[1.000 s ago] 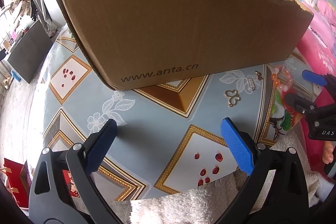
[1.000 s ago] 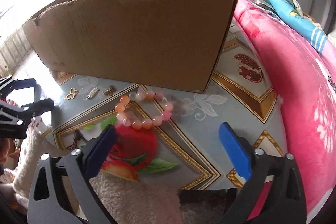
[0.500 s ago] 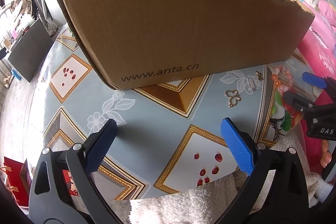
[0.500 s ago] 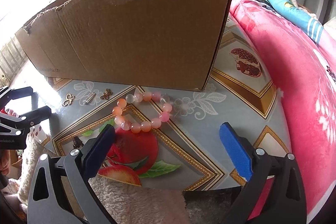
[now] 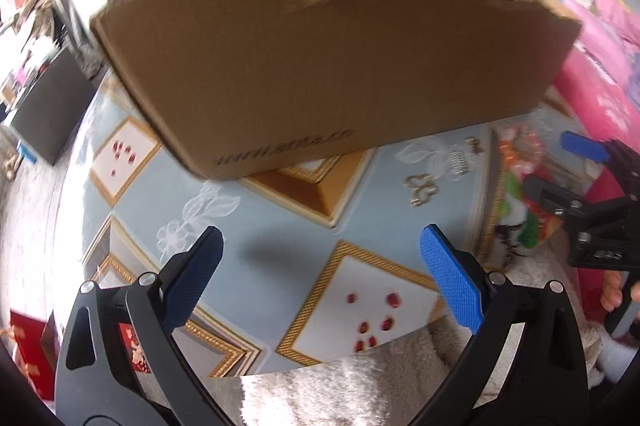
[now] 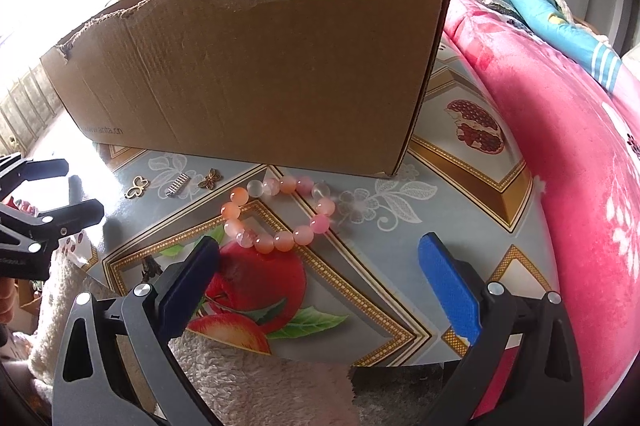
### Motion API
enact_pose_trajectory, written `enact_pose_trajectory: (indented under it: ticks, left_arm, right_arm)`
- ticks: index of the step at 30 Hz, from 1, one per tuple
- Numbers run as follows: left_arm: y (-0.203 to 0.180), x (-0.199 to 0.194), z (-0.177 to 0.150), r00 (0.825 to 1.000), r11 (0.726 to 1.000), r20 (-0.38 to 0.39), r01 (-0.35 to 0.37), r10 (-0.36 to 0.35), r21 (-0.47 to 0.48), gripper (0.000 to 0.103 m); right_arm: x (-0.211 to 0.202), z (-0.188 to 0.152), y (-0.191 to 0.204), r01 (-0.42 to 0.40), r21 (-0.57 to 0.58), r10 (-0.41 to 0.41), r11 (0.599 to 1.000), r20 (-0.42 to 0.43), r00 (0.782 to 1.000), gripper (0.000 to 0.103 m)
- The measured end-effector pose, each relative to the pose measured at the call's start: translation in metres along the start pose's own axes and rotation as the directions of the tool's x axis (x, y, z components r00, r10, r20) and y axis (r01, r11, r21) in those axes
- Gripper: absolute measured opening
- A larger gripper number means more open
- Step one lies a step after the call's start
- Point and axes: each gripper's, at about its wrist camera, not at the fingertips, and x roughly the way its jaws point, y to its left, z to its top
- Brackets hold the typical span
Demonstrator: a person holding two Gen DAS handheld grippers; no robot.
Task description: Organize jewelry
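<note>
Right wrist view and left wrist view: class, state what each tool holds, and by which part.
Nothing is held. The right tool and left tool are both open and empty; the bead bracelet lies on the table.

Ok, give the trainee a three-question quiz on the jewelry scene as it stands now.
1. True or false: the right gripper is shut on the bead bracelet.
2. How many small metal charms lie left of the bracelet in the right wrist view?
3. What stands behind the jewelry: A) cardboard box, B) glass jar, C) metal tray?

Key: 1 false, its jaws are open and empty. 2 three: butterfly outline, ridged bar, bronze butterfly. 3 A.
</note>
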Motion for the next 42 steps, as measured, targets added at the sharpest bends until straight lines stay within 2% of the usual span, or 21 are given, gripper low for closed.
enact_pose_trajectory:
  ticks: [3,7,8,11,13,17,20,25,29,42]
  left_arm:
    - [-0.018,-0.014,0.003,0.995,0.994,0.074,0.058,-0.065,0.091,0.095]
    - [-0.035,-0.015,0.008,0.990,0.983,0.088,0.091,-0.106,0.158,0.092]
    - [-0.037,-0.015,0.009,0.989,0.982,0.095,0.097,-0.114,0.164,0.083]
    - [-0.040,-0.010,0.012,0.986,0.977,0.088,0.123,-0.140,0.177,0.064]
    - [-0.035,-0.006,0.016,0.982,0.969,0.064,0.165,-0.180,0.185,0.051]
    - [-0.035,0.007,0.017,0.981,0.954,0.015,0.186,-0.195,0.234,0.036]
    - [-0.036,0.014,0.020,0.981,0.945,-0.011,0.190,-0.194,0.264,0.030]
    - [-0.036,0.012,0.021,0.981,0.937,-0.012,0.186,-0.192,0.296,0.027]
    - [-0.037,0.011,0.021,0.981,0.932,-0.014,0.189,-0.194,0.311,0.015]
    - [-0.041,0.010,0.018,0.979,0.928,-0.012,0.196,-0.203,0.315,0.015]
  right_arm:
    - [0.000,0.000,0.000,-0.002,-0.002,0.002,1.000,-0.001,1.000,0.097]
    - [0.000,0.000,0.000,0.002,0.003,-0.002,1.000,0.007,1.000,0.097]
    - [0.000,0.000,0.001,0.002,0.003,-0.002,1.000,0.009,1.000,0.097]
    - [0.000,0.000,0.002,-0.001,-0.003,0.002,1.000,0.015,1.000,0.097]
    - [0.000,0.000,0.002,-0.005,-0.006,0.005,1.000,0.018,1.000,0.097]
    - [-0.001,-0.002,0.005,-0.008,-0.011,0.008,1.000,0.022,1.000,0.097]
    - [-0.002,-0.003,0.006,-0.011,-0.013,0.012,1.000,0.025,1.000,0.097]
    - [-0.002,-0.004,0.006,-0.014,-0.016,0.015,1.000,0.029,0.999,0.097]
    - [-0.003,-0.004,0.005,-0.017,-0.018,0.017,1.000,0.031,0.999,0.097]
    - [-0.003,-0.005,0.005,-0.016,-0.018,0.016,1.000,0.032,0.999,0.097]
